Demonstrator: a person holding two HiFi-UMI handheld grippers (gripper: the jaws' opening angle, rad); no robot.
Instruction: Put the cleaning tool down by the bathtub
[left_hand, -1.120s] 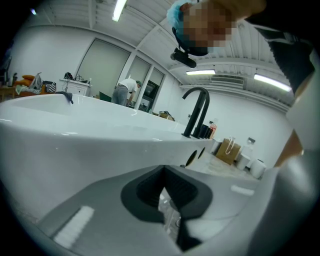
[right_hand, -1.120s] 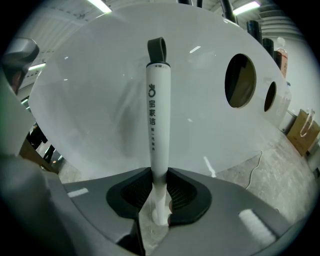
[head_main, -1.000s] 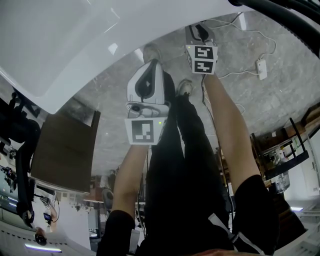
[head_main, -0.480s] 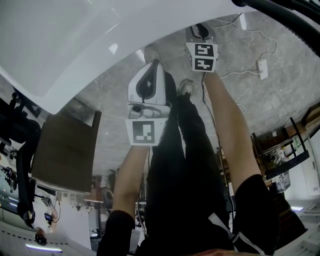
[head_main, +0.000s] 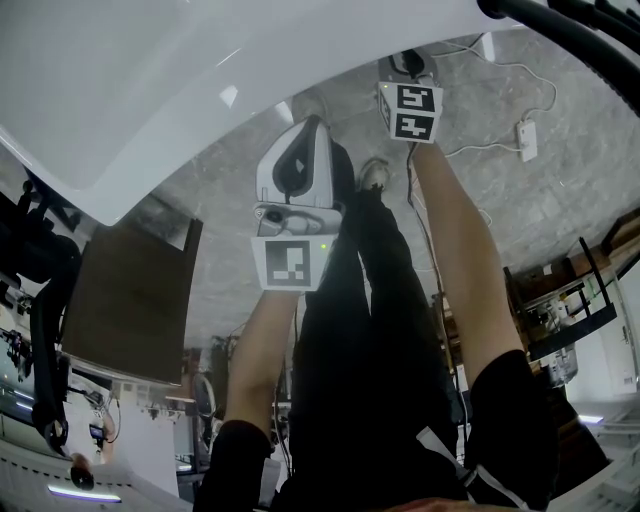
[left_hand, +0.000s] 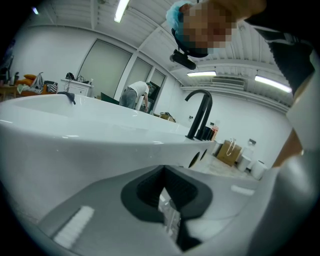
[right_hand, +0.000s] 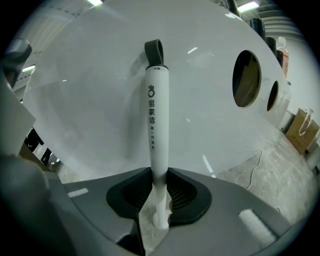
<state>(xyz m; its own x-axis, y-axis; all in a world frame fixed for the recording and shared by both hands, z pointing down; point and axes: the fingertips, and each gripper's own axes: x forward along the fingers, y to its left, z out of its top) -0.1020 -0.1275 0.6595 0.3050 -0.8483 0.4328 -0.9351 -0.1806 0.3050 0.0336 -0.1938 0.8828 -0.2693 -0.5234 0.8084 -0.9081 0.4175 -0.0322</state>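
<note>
In the right gripper view, the right gripper (right_hand: 160, 200) clamps its jaws on the cleaning tool (right_hand: 157, 125). Its smooth white tubular handle ends in a dark loop (right_hand: 154, 50) and runs out along the jaws, before the glossy curved bathtub (right_hand: 85, 100) wall with its round holes (right_hand: 246, 79). The head view alone shows the speckled concrete floor (head_main: 510, 190), roomy beside the tub's edge, crossed by a white cable (head_main: 500, 68). Only the left gripper view shows the rim and a black arched faucet (left_hand: 200, 112). The left gripper (left_hand: 167, 212) has its ribbed dark pads all but together, holding nothing.
</note>
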